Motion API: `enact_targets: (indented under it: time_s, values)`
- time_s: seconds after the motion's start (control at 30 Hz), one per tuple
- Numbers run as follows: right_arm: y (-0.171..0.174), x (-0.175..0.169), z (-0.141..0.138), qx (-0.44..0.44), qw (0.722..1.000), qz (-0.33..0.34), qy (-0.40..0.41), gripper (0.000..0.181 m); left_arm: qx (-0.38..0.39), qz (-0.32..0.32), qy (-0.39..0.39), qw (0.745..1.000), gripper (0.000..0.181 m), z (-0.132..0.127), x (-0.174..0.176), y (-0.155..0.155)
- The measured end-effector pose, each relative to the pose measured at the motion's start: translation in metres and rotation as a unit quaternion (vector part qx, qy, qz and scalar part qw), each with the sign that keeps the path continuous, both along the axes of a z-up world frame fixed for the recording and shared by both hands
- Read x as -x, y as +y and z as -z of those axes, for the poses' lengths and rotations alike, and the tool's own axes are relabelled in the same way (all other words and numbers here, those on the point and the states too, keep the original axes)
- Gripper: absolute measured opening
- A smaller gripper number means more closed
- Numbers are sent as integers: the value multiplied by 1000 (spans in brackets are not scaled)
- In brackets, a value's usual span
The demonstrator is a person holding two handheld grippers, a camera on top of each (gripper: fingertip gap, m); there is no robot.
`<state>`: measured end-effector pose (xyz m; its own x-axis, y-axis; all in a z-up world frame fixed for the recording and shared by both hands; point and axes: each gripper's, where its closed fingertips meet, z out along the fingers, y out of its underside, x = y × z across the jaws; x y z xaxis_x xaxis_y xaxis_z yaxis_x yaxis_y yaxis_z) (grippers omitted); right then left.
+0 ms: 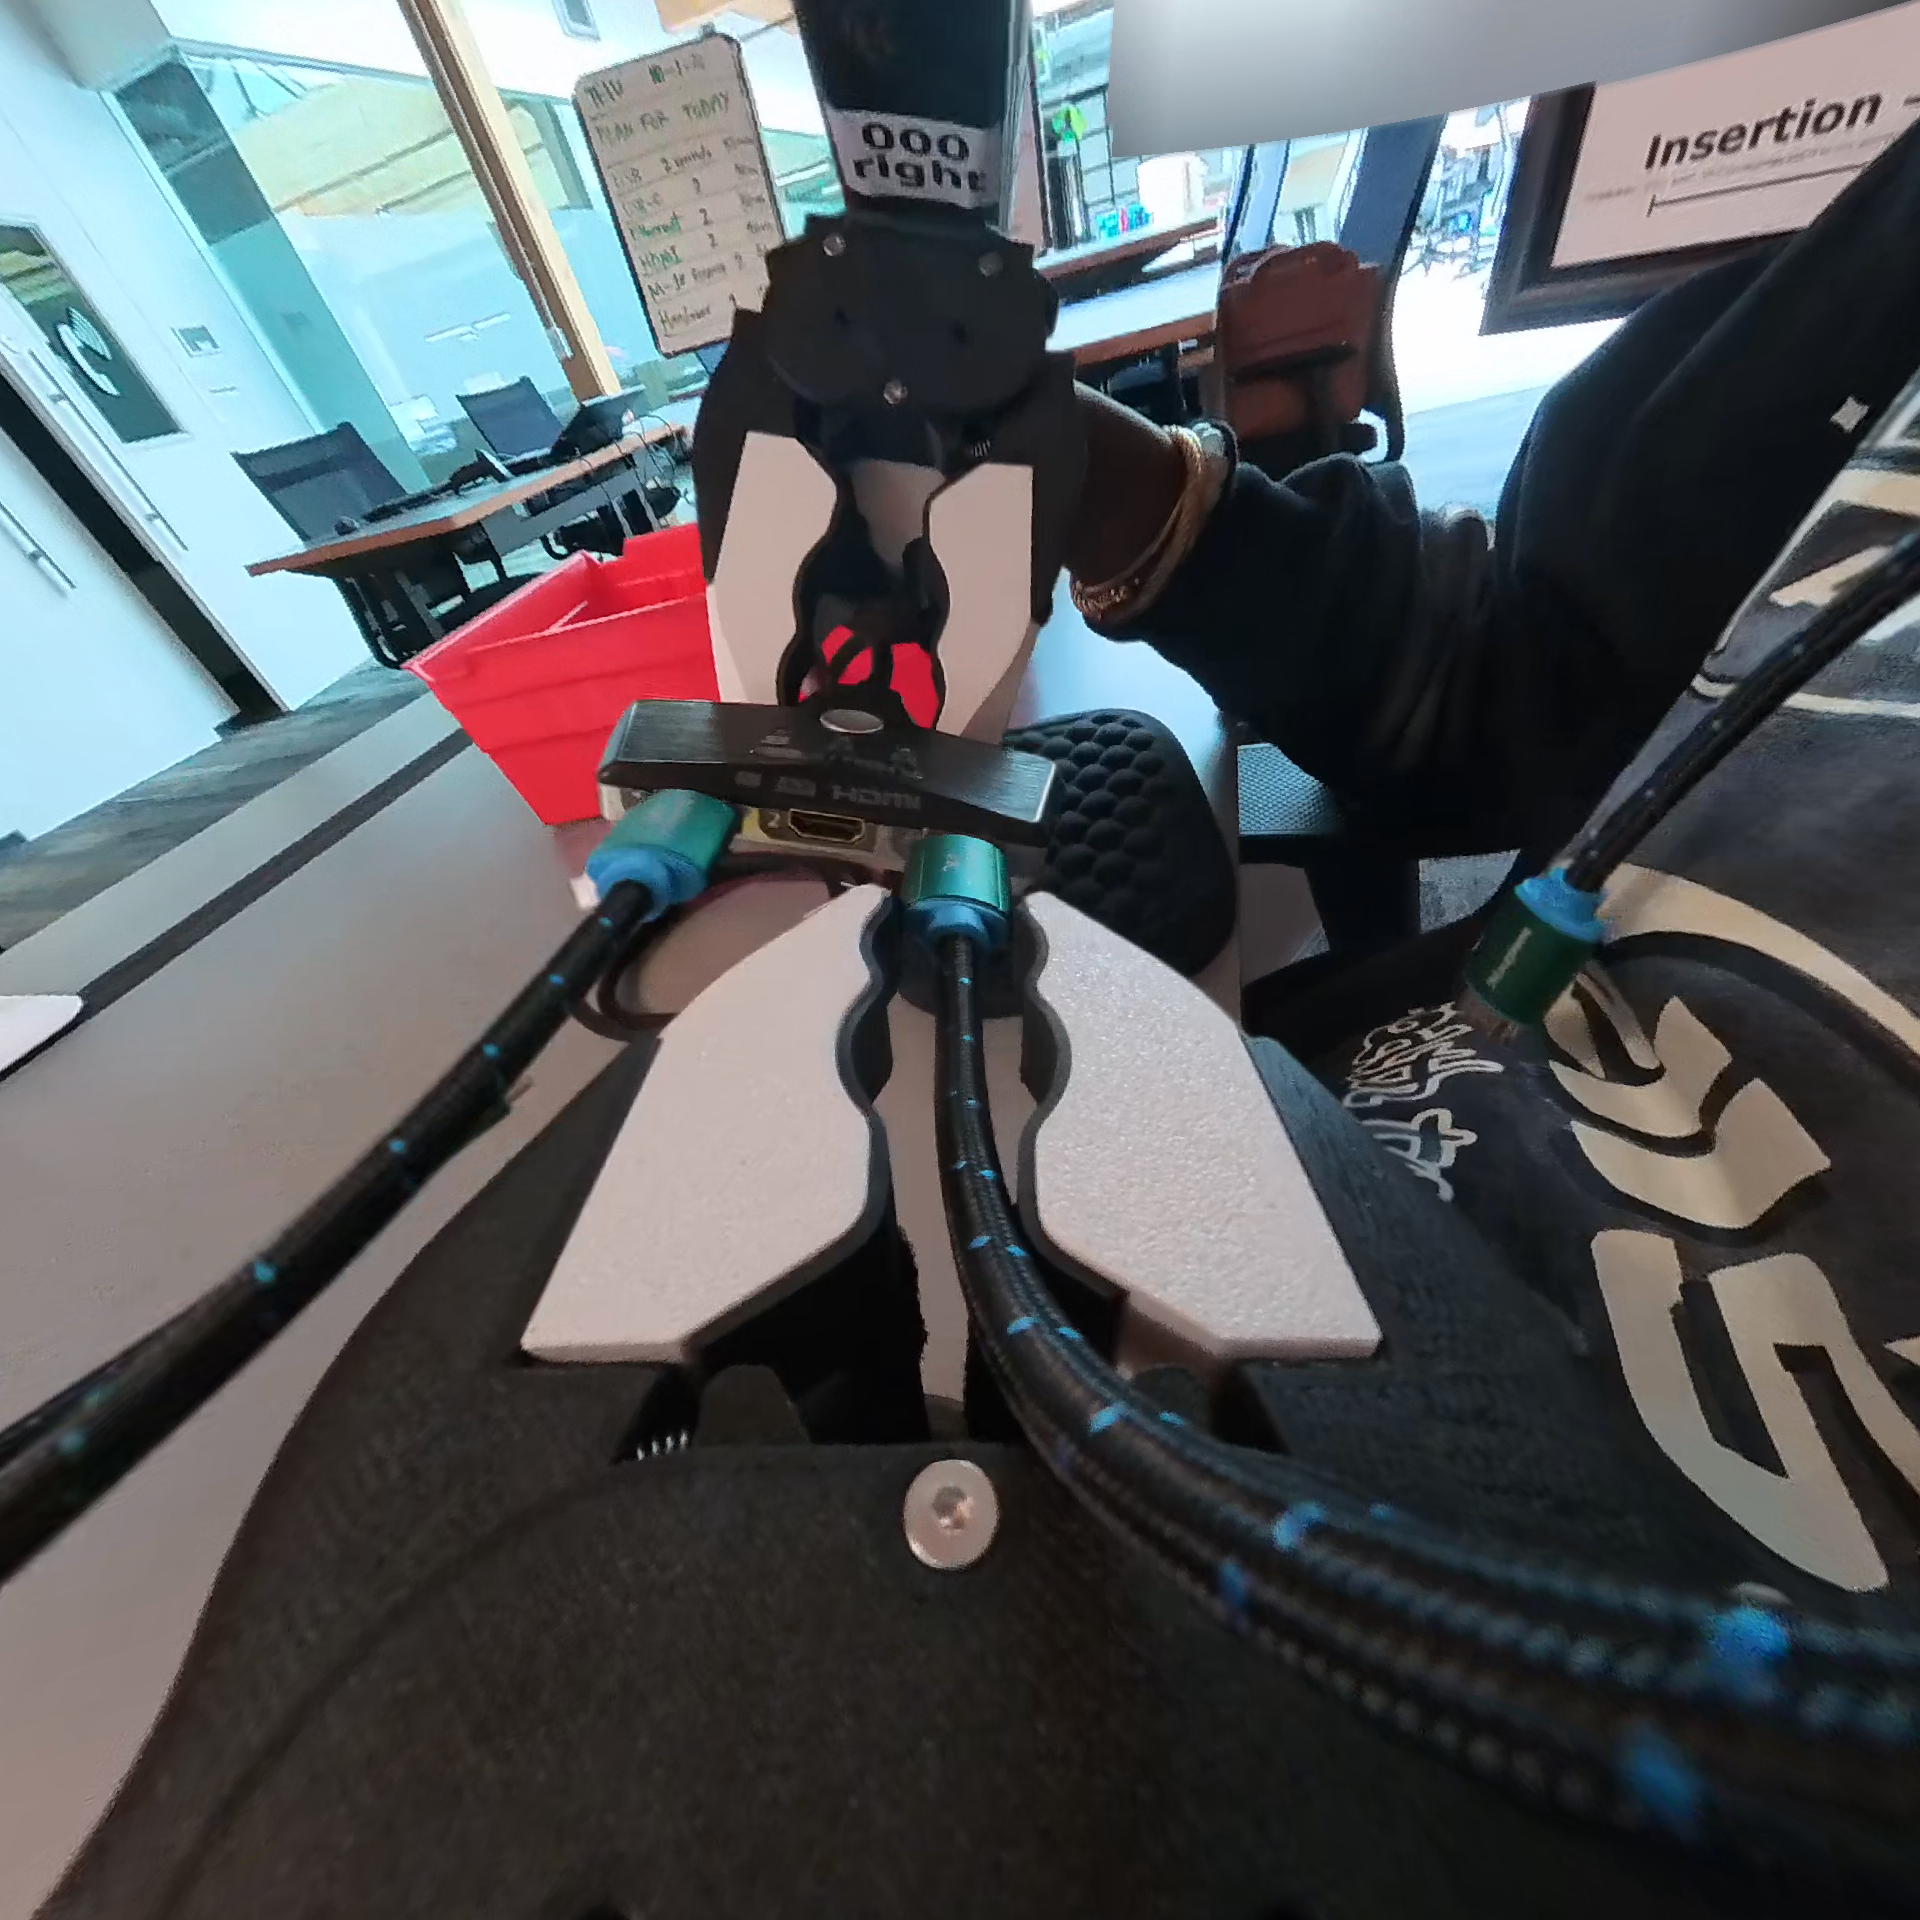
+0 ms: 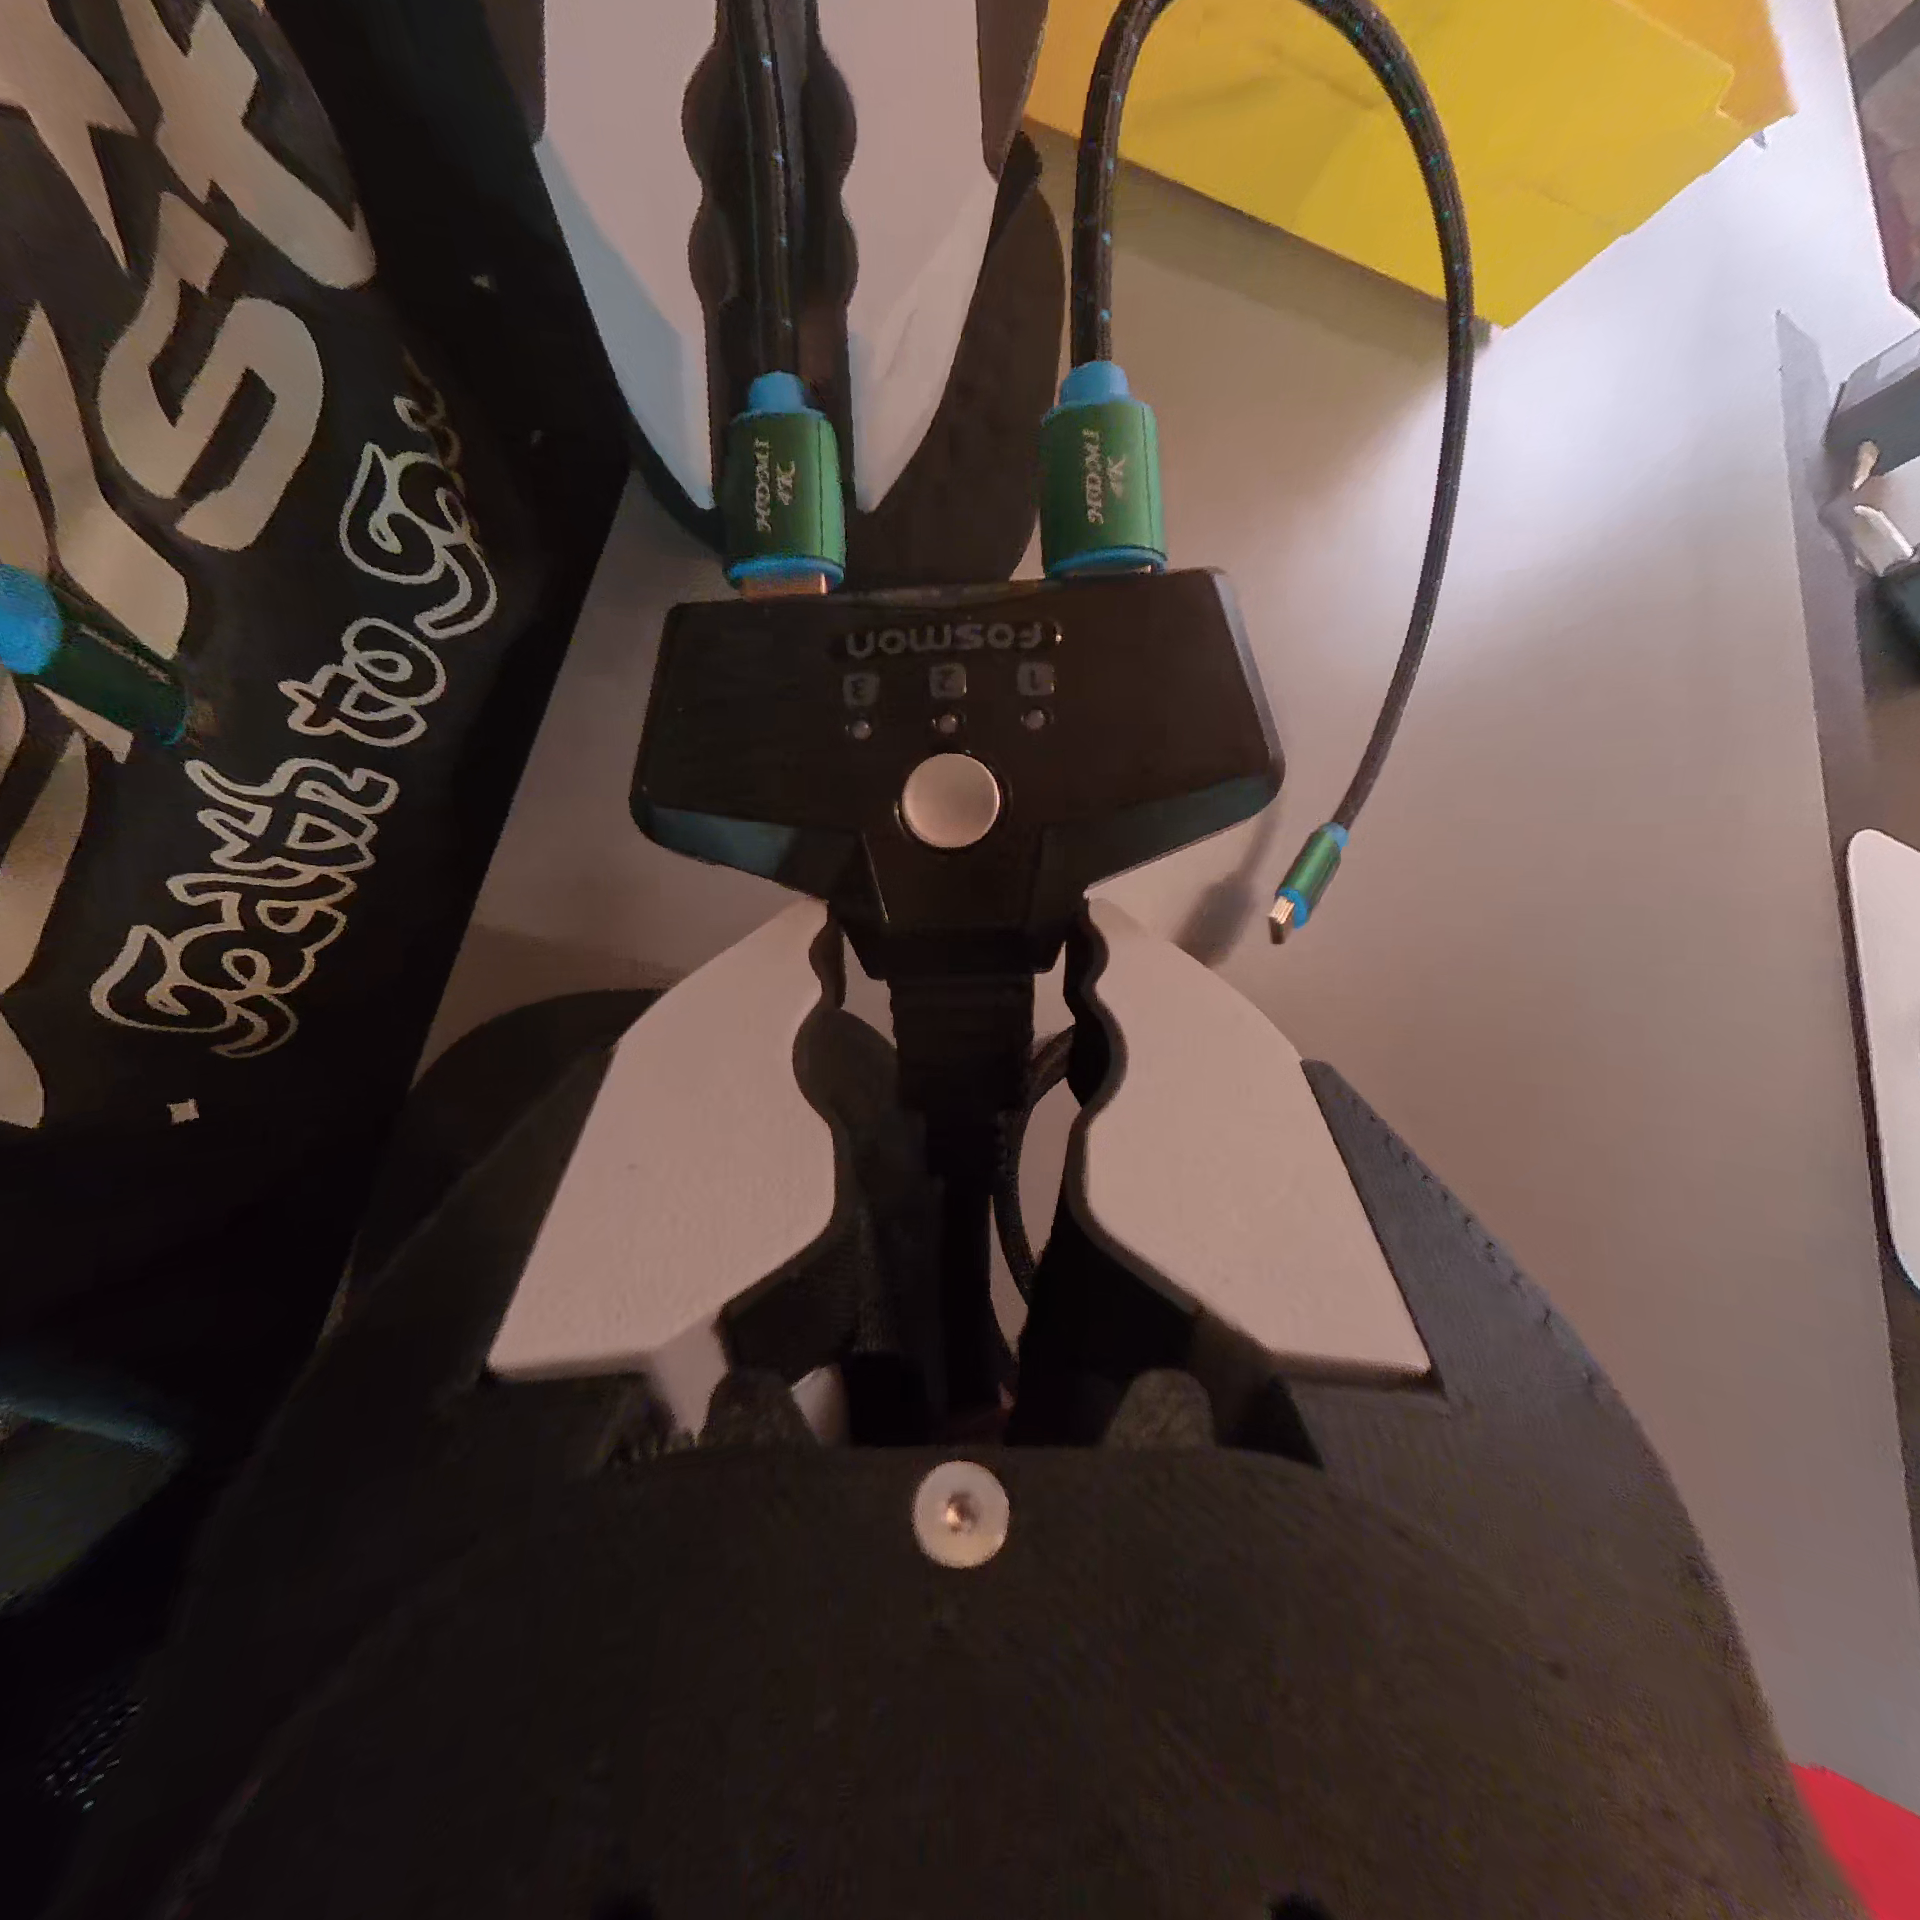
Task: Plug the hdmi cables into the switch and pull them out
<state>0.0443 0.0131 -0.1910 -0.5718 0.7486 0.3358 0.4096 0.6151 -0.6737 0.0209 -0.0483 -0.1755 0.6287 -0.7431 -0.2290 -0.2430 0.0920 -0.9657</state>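
The grey table [image 2: 1558, 727] carried the work. The right gripper [image 2: 956, 997] was clamped on the narrow tail of the black switch [image 2: 956, 707], bracing it. Opposite, the left gripper [image 1: 951, 935] pinched the cable behind a green plug [image 1: 954, 873] at the third port, seemingly part-seated; another plug [image 2: 1099, 488] sat fully home.

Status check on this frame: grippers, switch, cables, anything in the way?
Right gripper clamps switch tail. Left gripper holds cable plug, partly seated. Second plug in; middle port empty. Nothing blocking.
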Motion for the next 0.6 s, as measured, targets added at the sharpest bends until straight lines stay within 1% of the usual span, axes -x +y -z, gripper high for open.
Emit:
enact_targets:
  time_s: [0.13,0.23,0.27,0.3,0.37,0.4,0.43,0.47,0.5,0.53,0.6]
  values:
    - [0,7,-8,-17,999,7,30,41,-15,-12,-17,1000,19,-6,2,2]
    - [1,14,-9,-28,998,11,49,41,-34,-18,-29,999,19,-11,4,2]
    - [-1,16,-10,-25,998,7,58,41,-44,-10,-44,998,18,-17,3,0]
    - [-6,19,-15,-11,997,-1,74,41,-57,7,-77,995,19,-26,2,-5]
    - [-21,26,-37,43,990,-24,133,41,-88,53,-177,979,21,-53,6,-18]
    - [-23,29,-48,53,985,-21,161,41,-99,60,-217,969,21,-62,12,-20]
    - [-19,32,-56,50,982,-6,184,41,-111,47,-240,963,22,-66,21,-19]
    - [-12,33,-66,48,976,11,211,41,-130,22,-256,958,27,-70,33,-15]
    - [-3,31,-77,50,969,32,241,41,-152,-3,-278,948,29,-76,47,-14]
    - [7,27,-88,58,959,52,271,41,-168,-22,-307,937,29,-83,60,-15]
    - [27,14,-115,85,931,84,344,40,-169,-37,-356,918,27,-90,79,-16]
